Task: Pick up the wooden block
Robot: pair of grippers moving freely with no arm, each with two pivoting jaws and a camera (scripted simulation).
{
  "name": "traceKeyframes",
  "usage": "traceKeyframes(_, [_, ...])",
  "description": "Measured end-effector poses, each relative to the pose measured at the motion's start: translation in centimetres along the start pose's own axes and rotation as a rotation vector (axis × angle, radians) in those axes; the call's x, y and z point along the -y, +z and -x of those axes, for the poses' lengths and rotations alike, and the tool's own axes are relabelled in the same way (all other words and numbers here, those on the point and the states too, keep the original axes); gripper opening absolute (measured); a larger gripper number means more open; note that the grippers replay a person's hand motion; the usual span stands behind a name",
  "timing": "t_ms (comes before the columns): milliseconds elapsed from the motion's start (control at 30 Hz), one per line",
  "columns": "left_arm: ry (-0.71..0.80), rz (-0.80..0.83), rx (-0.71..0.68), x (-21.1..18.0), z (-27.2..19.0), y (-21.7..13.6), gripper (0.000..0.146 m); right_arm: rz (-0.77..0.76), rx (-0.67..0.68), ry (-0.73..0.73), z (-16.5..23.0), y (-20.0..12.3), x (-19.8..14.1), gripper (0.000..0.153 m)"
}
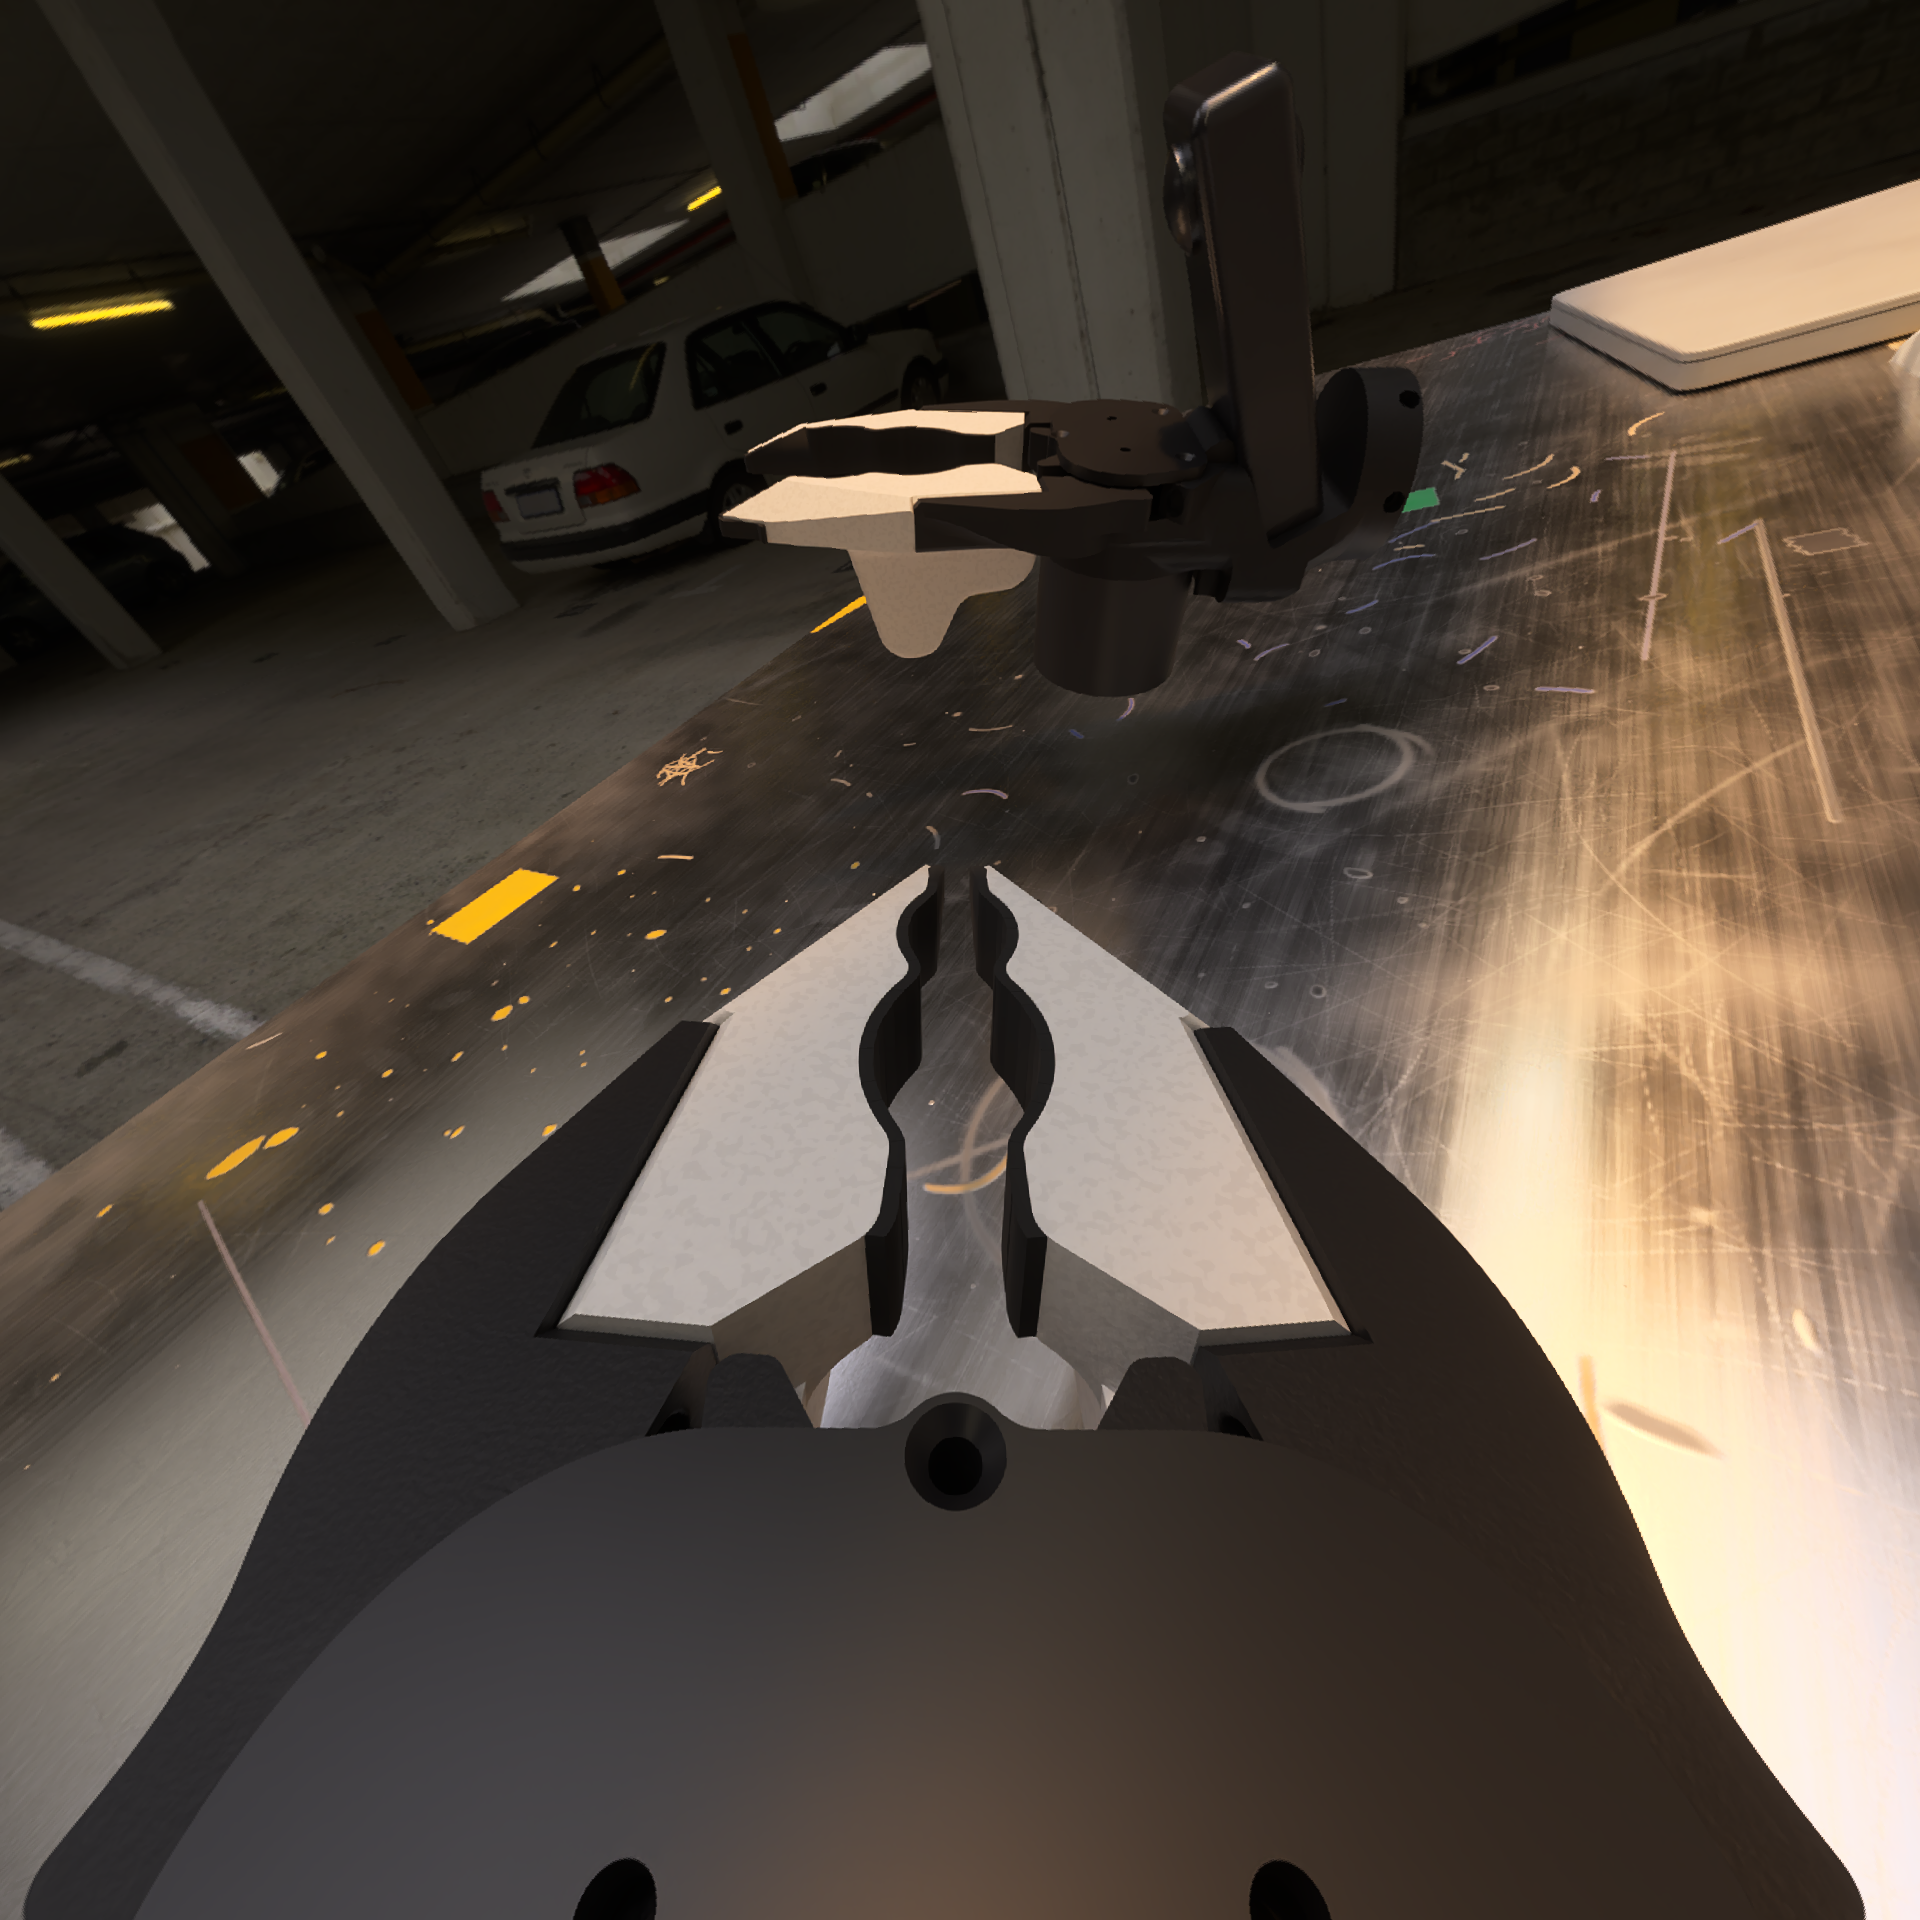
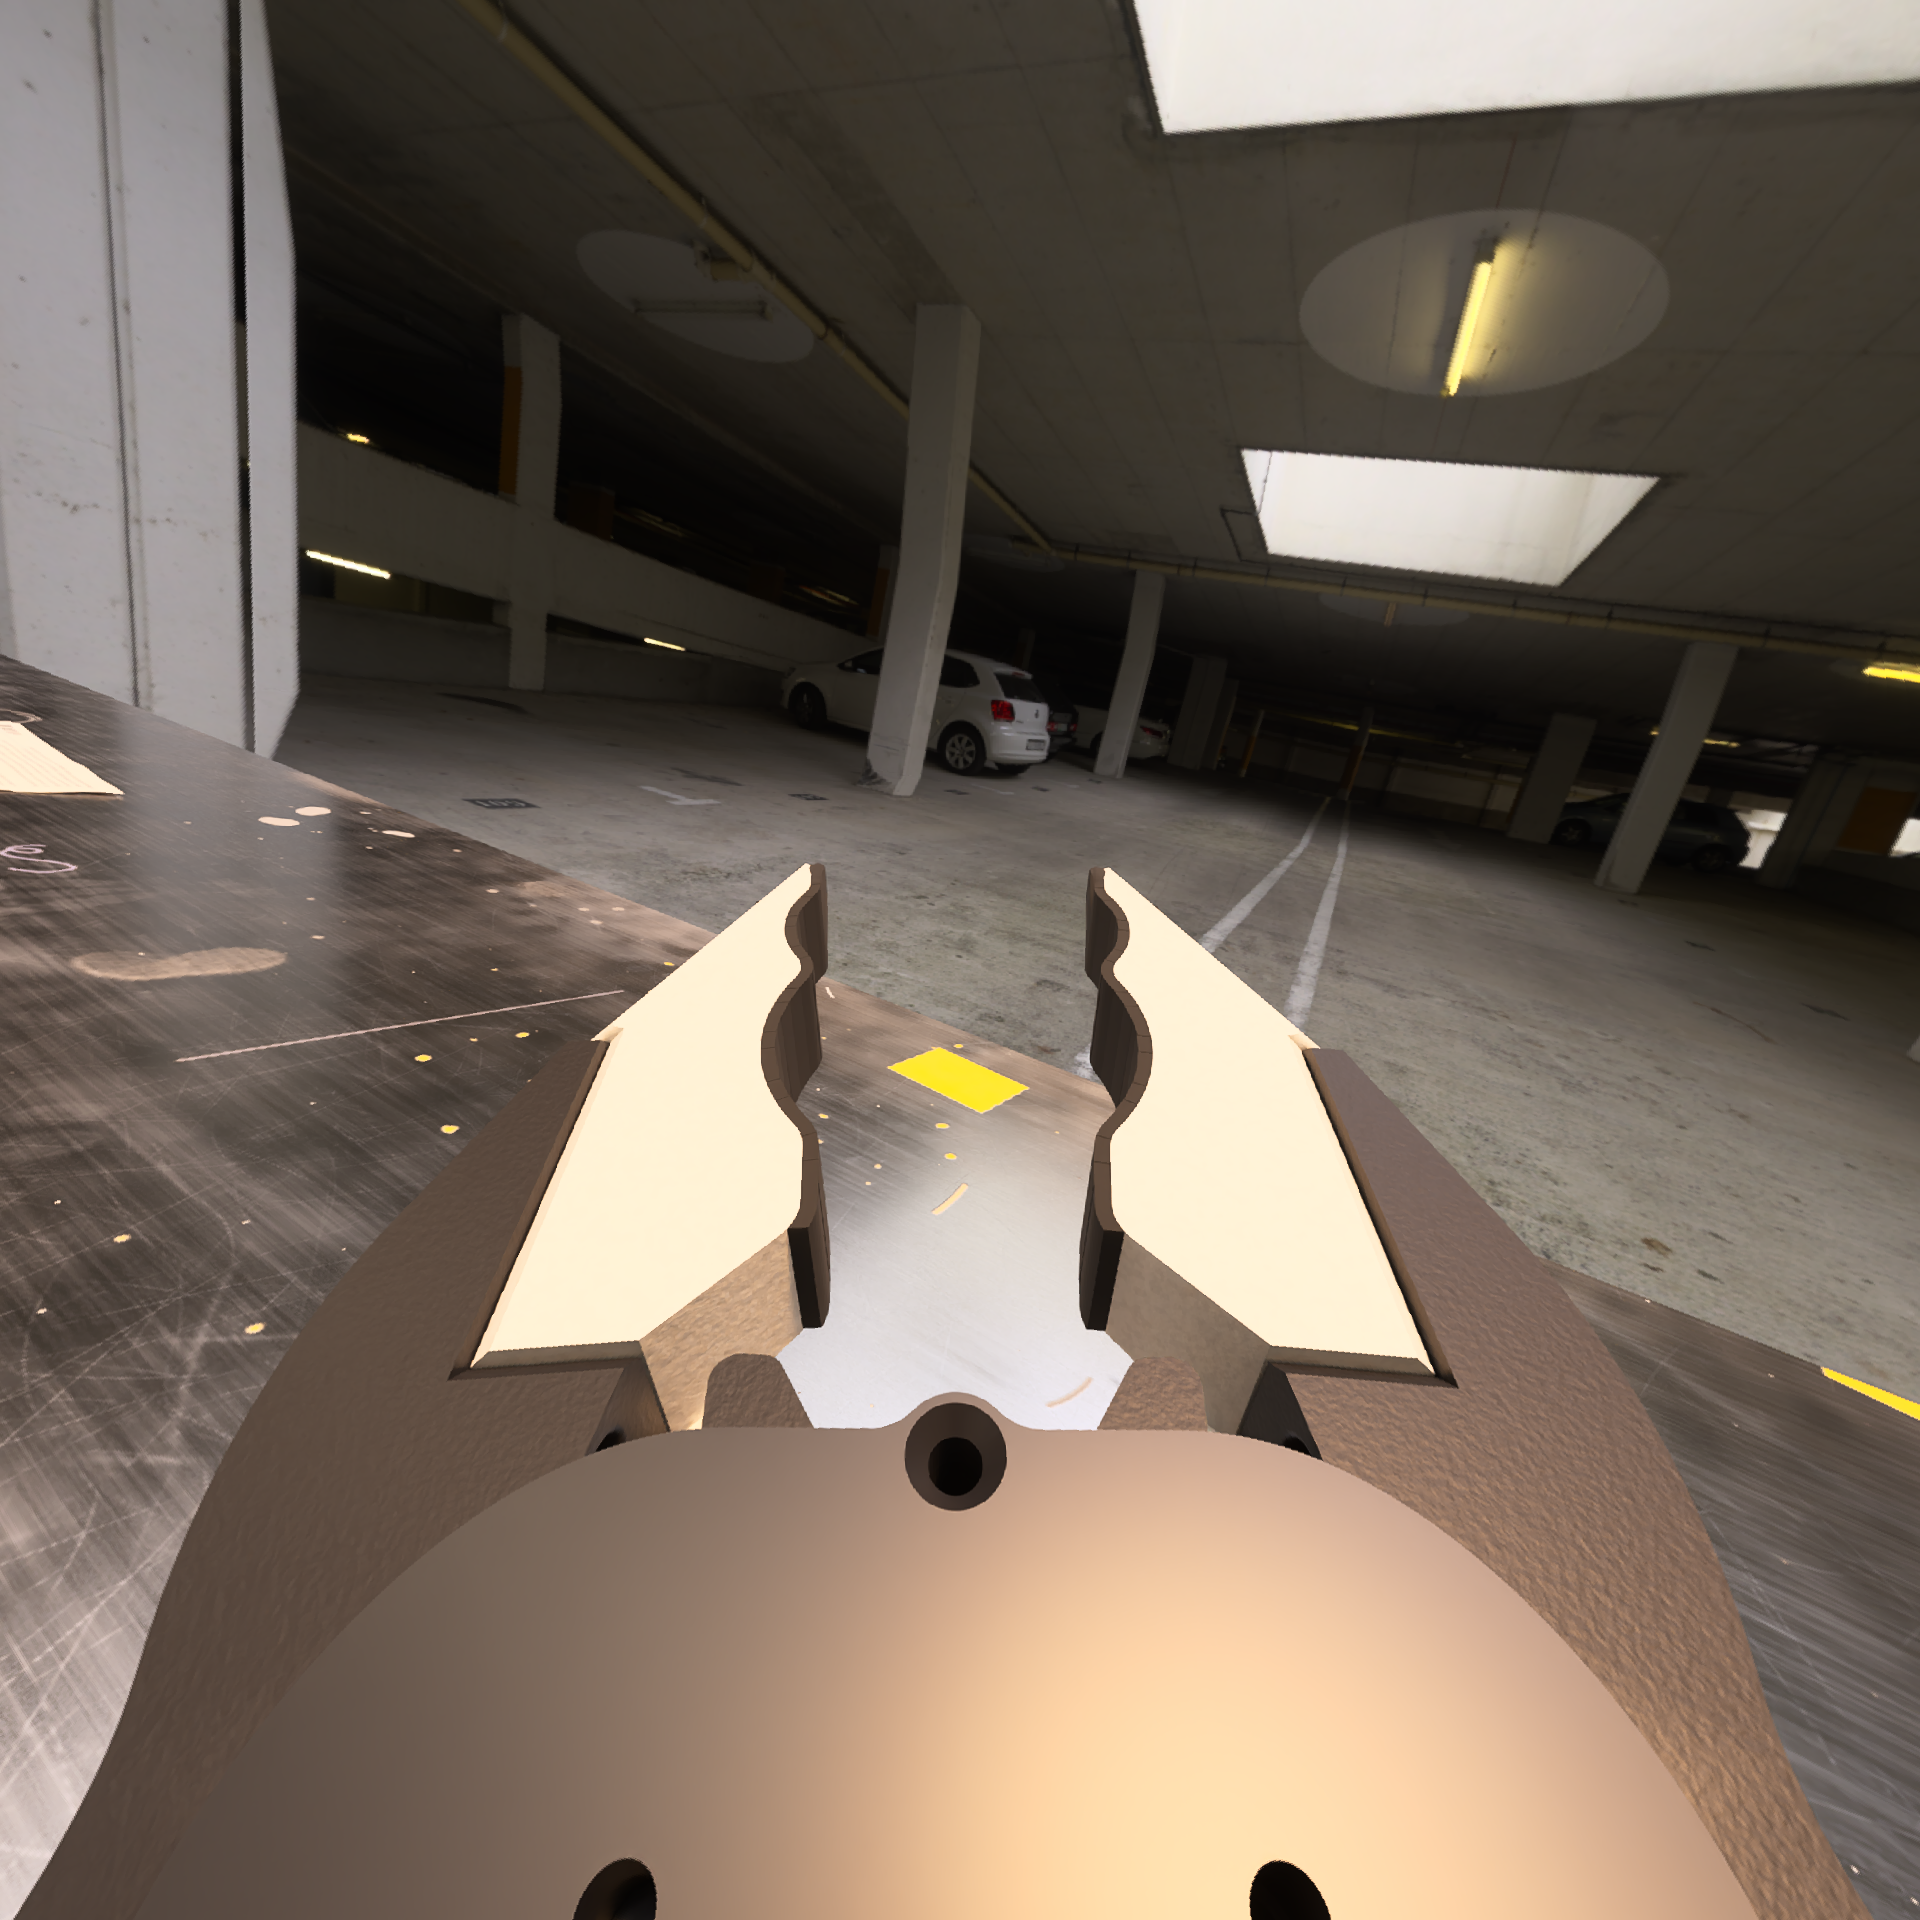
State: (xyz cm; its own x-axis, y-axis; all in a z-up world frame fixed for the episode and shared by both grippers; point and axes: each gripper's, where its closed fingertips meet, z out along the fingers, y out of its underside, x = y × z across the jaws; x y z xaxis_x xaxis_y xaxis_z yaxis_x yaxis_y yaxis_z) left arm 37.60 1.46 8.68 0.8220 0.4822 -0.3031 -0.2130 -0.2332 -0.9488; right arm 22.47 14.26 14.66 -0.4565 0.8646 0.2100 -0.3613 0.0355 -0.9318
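While the left hand-held gripper (image 1: 956,873) hangs low over the dark, scratched metal tabletop (image 1: 1455,935), its two pale fingers sit almost together, just a thin slit between the tips, and nothing is caught in that slit. Straight ahead in the left wrist view floats the right hand-held gripper (image 1: 748,478), side-on above the tabletop's far edge, fingers pointing left toward a white parked car (image 1: 707,426) and a grey concrete pillar (image 1: 1039,197). Over to the right wrist view: that gripper (image 2: 956,883) has its cream-coloured fingers spread wide apart, empty, tips reaching out past the tabletop (image 2: 260,1143) edge over the grey garage floor (image 2: 1558,1039). A small yellow rectangular patch (image 2: 958,1078) on the tabletop shows between them. At the far right of the left wrist view lies a flat white slab (image 1: 1745,301). The wooden block? Cannot be made out for certain in either view.
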Motion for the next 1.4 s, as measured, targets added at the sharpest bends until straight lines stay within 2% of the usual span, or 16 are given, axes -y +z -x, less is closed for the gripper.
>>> traceKeyframes(733, [0.150,0.068,-0.020,-0.7,-1.5,0.8,0.005,0.012,0.014,-0.021,0.6,0.0,-0.2,0.046])
traceKeyframes(800, [0.167,0.048,0.026,-0.3,-1.0,0.3,0.005,0.022,0.028,-0.031,0.8,0.0,-0.3,0.046])
traceKeyframes(867, [0.206,0.035,0.138,0.1,0.4,-1.3,0.005,0.039,0.046,-0.043,1.2,0.1,-0.6,0.046])
traceKeyframes(1000, [0.312,0.107,0.460,-0.6,4.8,-8.8,0.005,0.089,0.110,-0.121,2.9,0.3,-1.2,0.046])
traceKeyframes(1100, [0.281,0.203,0.664,-2.8,8.4,-16.1,0.005,0.158,0.266,-0.231,7.2,0.5,-2.0,0.043])
traceKeyframes(1167, [0.225,0.251,0.747,-4.2,10.6,-19.7,0.005,0.206,0.509,-0.243,13.1,0.7,-2.1,0.032])
traceKeyframes(1267, [0.146,0.250,0.823,-5.3,13.1,-22.6,0.005,0.271,0.893,-0.298,22.6,2.1,-1.7,0.025])
traceKeyframes(1400, [0.025,0.188,0.861,-5.6,14.3,-24.0,0.005,0.326,1.272,-0.595,32.1,4.8,-1.8,0.026])
